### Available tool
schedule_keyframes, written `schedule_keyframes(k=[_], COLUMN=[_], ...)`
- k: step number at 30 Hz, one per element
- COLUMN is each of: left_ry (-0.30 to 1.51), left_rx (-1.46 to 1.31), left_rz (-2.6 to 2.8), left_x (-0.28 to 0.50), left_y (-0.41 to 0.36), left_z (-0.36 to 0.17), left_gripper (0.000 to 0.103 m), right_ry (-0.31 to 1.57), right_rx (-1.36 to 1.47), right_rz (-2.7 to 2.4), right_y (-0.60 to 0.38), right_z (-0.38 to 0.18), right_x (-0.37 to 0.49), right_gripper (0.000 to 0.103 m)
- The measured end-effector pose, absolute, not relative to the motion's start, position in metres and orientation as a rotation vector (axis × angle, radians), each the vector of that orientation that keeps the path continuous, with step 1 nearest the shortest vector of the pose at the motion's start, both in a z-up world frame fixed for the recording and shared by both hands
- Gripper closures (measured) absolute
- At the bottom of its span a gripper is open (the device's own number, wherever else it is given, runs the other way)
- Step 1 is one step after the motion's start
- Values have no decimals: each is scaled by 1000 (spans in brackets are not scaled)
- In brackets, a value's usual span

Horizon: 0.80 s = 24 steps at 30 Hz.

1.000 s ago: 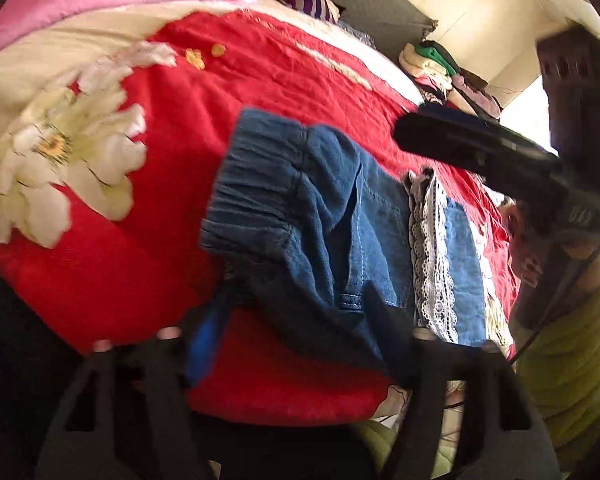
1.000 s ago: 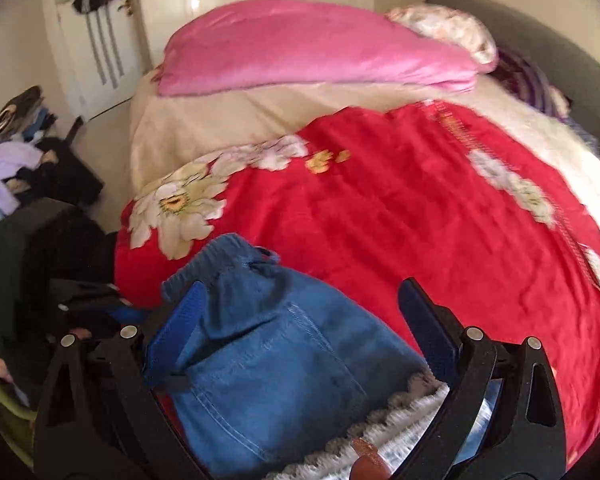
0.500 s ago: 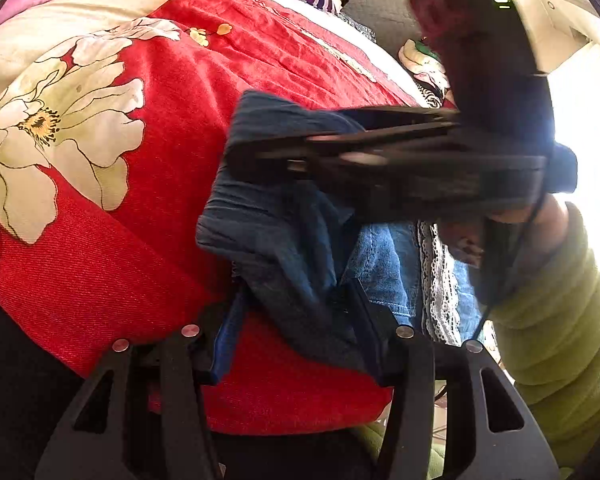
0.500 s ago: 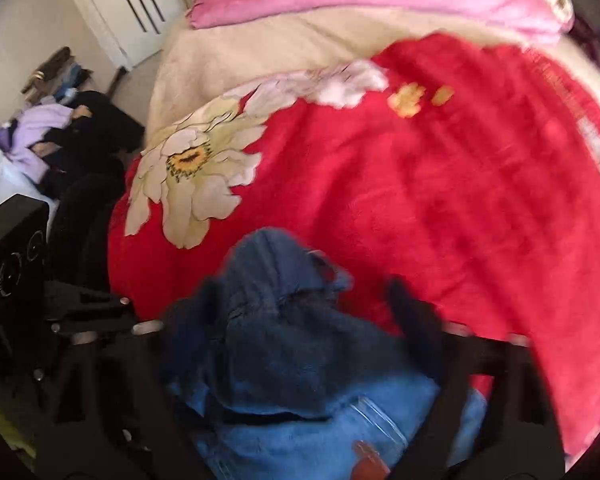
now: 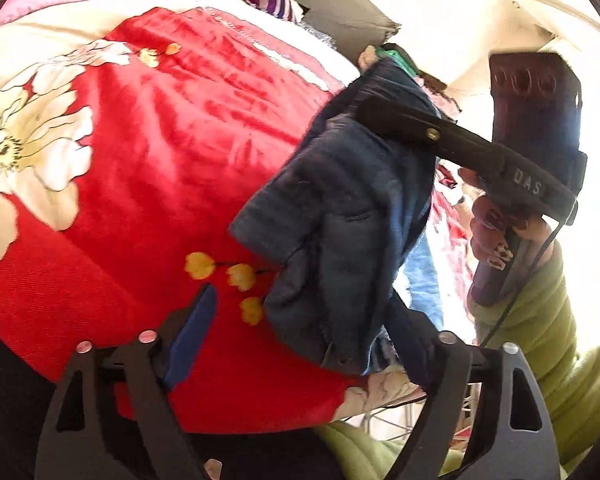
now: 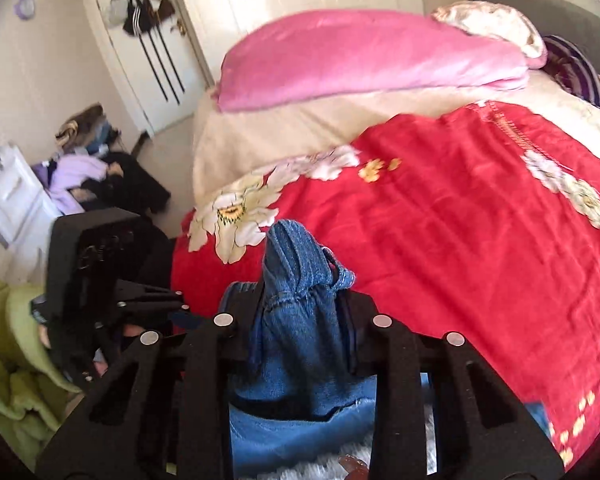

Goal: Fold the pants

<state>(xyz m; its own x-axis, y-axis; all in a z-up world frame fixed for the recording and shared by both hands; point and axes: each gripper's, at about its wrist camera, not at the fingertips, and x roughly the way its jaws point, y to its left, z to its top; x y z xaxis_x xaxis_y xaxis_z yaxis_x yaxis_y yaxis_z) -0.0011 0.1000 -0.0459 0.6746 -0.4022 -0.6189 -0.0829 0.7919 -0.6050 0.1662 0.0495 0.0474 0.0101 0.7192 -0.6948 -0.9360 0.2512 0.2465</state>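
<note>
Blue denim pants (image 6: 296,320) bunched, clamped in right hand-held gripper (image 6: 296,316), raised off red floral bedspread (image 6: 460,240); left hand-held gripper (image 5: 300,320) spread empty; folding barely begun.

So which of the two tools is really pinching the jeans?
The right tool. Its fingers are squeezed shut on a bunch of the jeans, lifting it above the red blanket. The left tool is wide open, with the denim hanging loose between its fingers.
</note>
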Motion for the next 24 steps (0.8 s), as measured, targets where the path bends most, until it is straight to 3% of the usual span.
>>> schedule_keyframes(k=[2, 7, 10, 11, 16, 24], left_ry=[818, 832, 832, 819, 804, 911], left_rx=[-661, -686, -739, -737, -619, -520], left_rz=[-226, -324, -384, -418, -579, -606], left_x=[3, 24, 38, 41, 51, 58], left_y=[95, 70, 55, 47, -2, -41], left_z=[-44, -43, -42, -37, -17, -39], left_gripper=[13, 13, 20, 25, 25, 23], right_ry=[830, 785, 754, 740, 695, 782], right_rx=[-289, -211, -186, -181, -50, 80], right_rz=[1327, 1330, 1340, 1340, 1284, 987], right_y=[36, -3, -21, -28, -90, -175], right_z=[51, 56, 57, 58, 63, 27], right_x=[171, 179, 179, 178, 182, 175], right_gripper=[80, 80, 80, 75, 51, 47])
